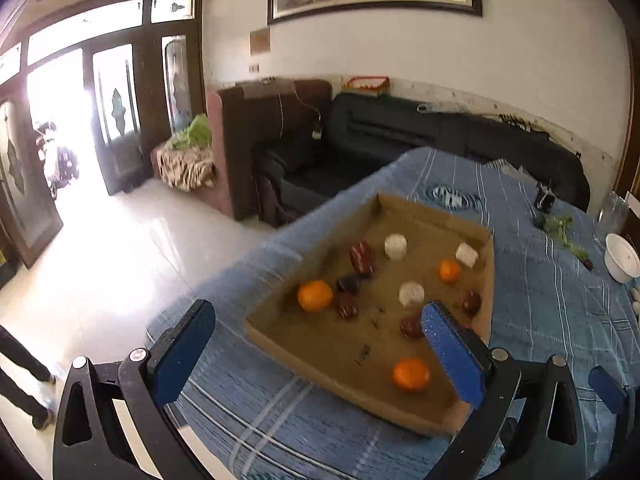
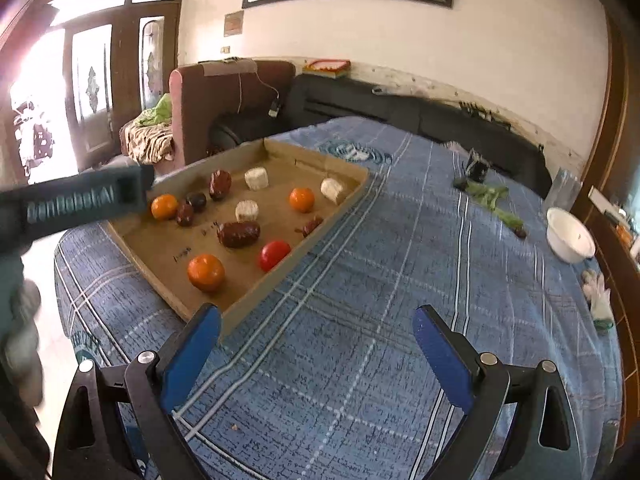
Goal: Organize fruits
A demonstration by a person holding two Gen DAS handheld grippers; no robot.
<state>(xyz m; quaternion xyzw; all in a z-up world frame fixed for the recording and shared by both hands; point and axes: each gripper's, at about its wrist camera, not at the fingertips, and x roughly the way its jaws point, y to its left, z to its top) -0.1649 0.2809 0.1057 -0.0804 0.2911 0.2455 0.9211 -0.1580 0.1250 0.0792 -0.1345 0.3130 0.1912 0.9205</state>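
Note:
A shallow cardboard tray (image 1: 436, 216) (image 2: 320, 162) lies on the blue checked tablecloth. It holds oranges (image 1: 315, 295) (image 2: 205, 272), dark red dates (image 1: 362, 258) (image 2: 239, 234), white chunks (image 1: 395, 246) (image 2: 256, 178) and a red tomato (image 2: 274, 255). My left gripper (image 1: 320, 354) is open and empty, above the tray's near left corner; its right finger covers the tomato. My right gripper (image 2: 318, 354) is open and empty over bare cloth to the right of the tray. The left gripper's body (image 2: 80, 200) crosses the left of the right wrist view.
A white bowl (image 1: 622, 258) (image 2: 568, 240) stands at the table's right edge, with green leaves (image 2: 494, 200), a small dark object (image 2: 476, 170) and a clear bag (image 2: 566, 190) behind it. A black sofa (image 1: 400, 132) and a brown armchair (image 1: 260, 128) stand beyond the table.

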